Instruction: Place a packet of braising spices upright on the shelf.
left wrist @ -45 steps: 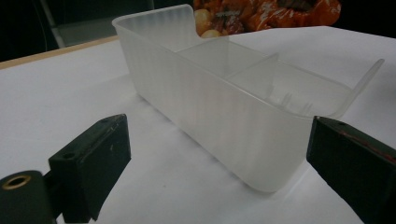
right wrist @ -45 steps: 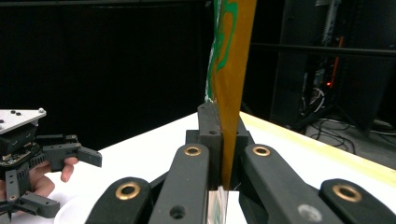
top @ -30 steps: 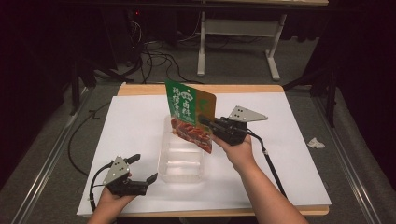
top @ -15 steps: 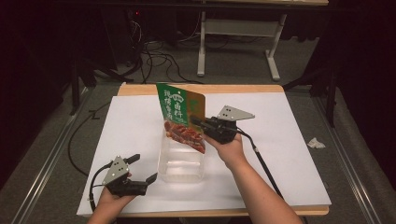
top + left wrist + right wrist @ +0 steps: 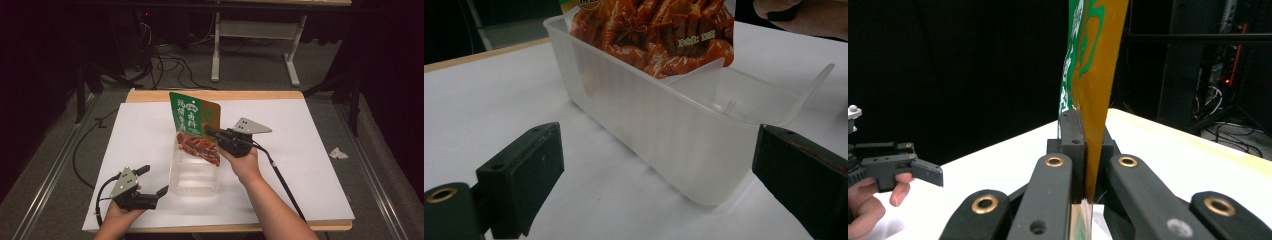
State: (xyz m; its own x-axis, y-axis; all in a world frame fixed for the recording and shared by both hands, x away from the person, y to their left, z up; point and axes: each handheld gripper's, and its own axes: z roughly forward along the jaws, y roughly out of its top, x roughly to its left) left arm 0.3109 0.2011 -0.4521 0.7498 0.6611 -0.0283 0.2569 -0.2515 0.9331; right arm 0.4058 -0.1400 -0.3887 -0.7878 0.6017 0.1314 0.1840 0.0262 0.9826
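At the left of the high view, the left gripper (image 5: pixel 152 181) is held low over the white sheet (image 5: pixel 310 150) that covers the table, its jaws spread wide with nothing between them. In the left gripper view the near end of the clear plastic container (image 5: pixel 664 125) is framed between those two jaws but is not touched by either.

Toward the middle, the container (image 5: pixel 194 177) is seen resting on the sheet, unheld. The lower end of the snack pouch (image 5: pixel 196 127) is dipped into its far end, while the green top is raised well above the rim and tilted.

To the right, the right gripper (image 5: pixel 214 134) is clamped on the pouch's side edge; in the right gripper view the gold and green film (image 5: pixel 1093 90) is seen pinched flat between the closed jaws.

The risks are judged as follows. Because the container is light and not steadied, it could be pushed along the sheet or tipped if the pouch is pressed against its wall. Because only a narrow edge of slick film is gripped, the pouch could be twisted or slipped from the jaws and dropped across the rim. Its length looks close to the container's, so it could be left propped up rather than lying flat.
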